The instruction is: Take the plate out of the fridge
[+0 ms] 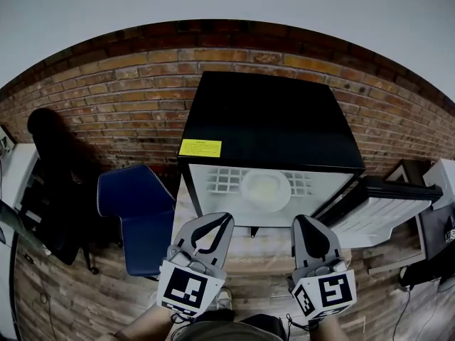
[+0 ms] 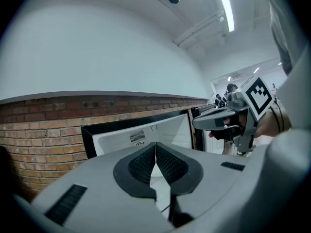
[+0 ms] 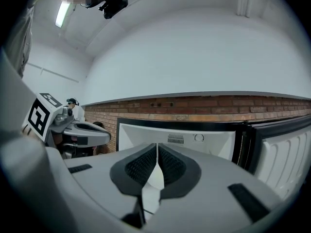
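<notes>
White plate (image 1: 265, 189) lies in the open mini fridge (image 1: 270, 119), ahead between left gripper (image 1: 227, 219) and right gripper (image 1: 303, 221), both closed, empty

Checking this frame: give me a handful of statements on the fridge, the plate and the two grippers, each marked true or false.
1. The fridge has its door swung open. True.
2. The plate lies inside on the wire shelf. True.
3. The left gripper is clamped on the plate. False: its jaws are together with nothing between them, and it is out in front of the fridge, clear of the plate.
4. The right gripper has its jaws spread wide. False: they are shut and empty.
5. A yellow label sits on the fridge's top. True.
</notes>
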Demonstrator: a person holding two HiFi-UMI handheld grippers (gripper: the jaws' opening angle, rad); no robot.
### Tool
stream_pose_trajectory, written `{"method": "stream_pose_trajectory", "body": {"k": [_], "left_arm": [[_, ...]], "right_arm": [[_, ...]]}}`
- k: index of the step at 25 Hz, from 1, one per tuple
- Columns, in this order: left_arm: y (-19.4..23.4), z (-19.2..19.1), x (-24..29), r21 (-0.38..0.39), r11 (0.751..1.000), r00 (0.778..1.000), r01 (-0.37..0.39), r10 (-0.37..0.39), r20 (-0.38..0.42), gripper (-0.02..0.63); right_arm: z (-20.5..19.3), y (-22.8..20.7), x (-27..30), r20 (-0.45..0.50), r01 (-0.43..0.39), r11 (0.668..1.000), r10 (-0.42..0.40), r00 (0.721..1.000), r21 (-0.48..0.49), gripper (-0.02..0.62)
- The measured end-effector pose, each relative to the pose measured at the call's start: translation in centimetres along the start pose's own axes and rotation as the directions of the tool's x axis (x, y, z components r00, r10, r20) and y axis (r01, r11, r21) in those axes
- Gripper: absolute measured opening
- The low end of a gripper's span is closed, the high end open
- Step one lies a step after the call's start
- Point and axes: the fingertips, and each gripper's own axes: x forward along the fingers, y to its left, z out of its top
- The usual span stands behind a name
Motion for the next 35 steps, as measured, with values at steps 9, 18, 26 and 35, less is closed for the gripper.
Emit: {"method": "stream_pose_trajectory", "body": {"k": [9, 18, 26, 35], "left_arm": [[0.3, 0.1, 1.7, -0.038, 0.999, 1.000, 0.030, -0.030, 0.004, 0.018], [-0.3, 0.6, 3.2, -0.057, 0.998, 0.999, 0.006, -0.005, 0.032, 0.018], [0.3, -0.2, 4.3, -0.174, 0.984, 0.999, -0.033, 0.037, 0.016, 0.020], [0.6, -1.0, 5.9, -0.493, 0.869, 0.998, 0.038, -0.010, 0.058, 0.061]], "right_arm": [[-0.2, -0.9, 1.0, -0.015, 0.003, 1.000, -0.003, 1.000, 0.028, 0.031], [-0.8, -2.4, 1.9, -0.015, -0.048, 0.996, 0.049, 0.999, 0.074, 0.032], [-1.7, -3.5, 2.4, 0.002, -0.073, 0.981, 0.074, 0.997, 0.181, 0.034], [-2.9, -4.9, 3.3, 0.029, -0.091, 0.904, 0.087, 0.996, 0.418, 0.133]]}}
